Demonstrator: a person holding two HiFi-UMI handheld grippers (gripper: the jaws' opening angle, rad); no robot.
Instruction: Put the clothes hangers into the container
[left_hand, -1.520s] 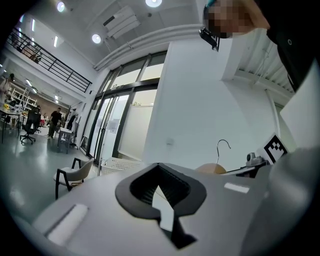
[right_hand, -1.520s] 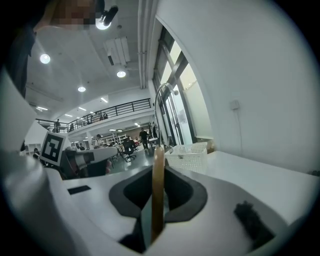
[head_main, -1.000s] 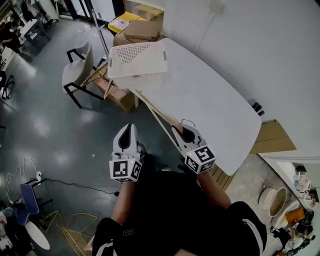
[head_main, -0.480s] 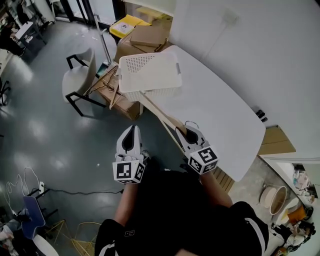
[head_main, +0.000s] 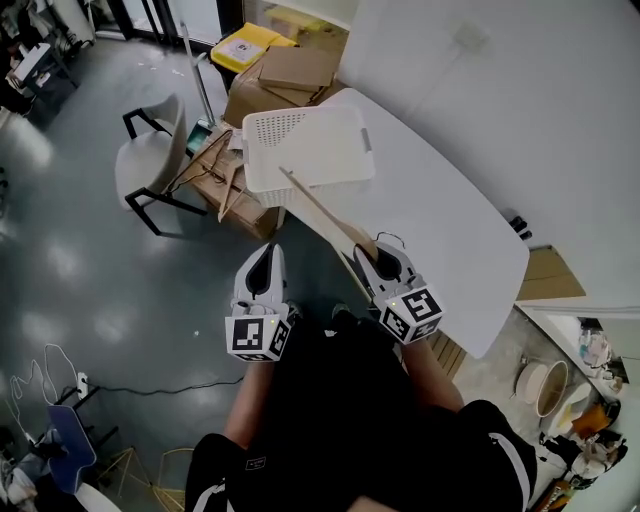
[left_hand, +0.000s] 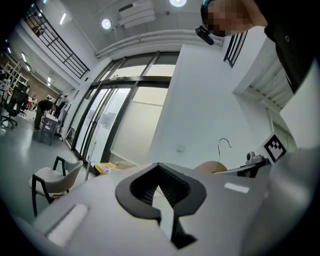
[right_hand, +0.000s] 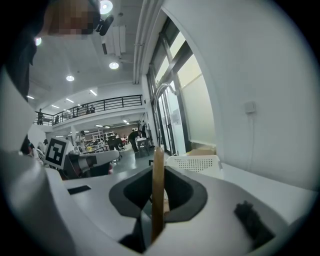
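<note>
Currently mid-carry: the wooden hanger (head_main: 325, 212) is clamped near its hook in the right gripper (head_main: 380, 262). One arm points ahead, and its tip seems to reach the near rim of the white basket (head_main: 330, 140) on the bench (head_main: 450, 220). The left gripper (head_main: 262, 255) is closed on nothing, off the bench edge. Next: advance until the hanger clears the rim, lower it, release.

Long white table (head_main: 440, 215) running from twelve o'clock to four o'clock. At ten o'clock, a pale chair with black legs (head_main: 150, 160) on a grey floor (head_main: 80, 280). At twelve, stacked cardboard boxes (head_main: 290, 72), with a yellow box (head_main: 240, 45) just beside them.
</note>
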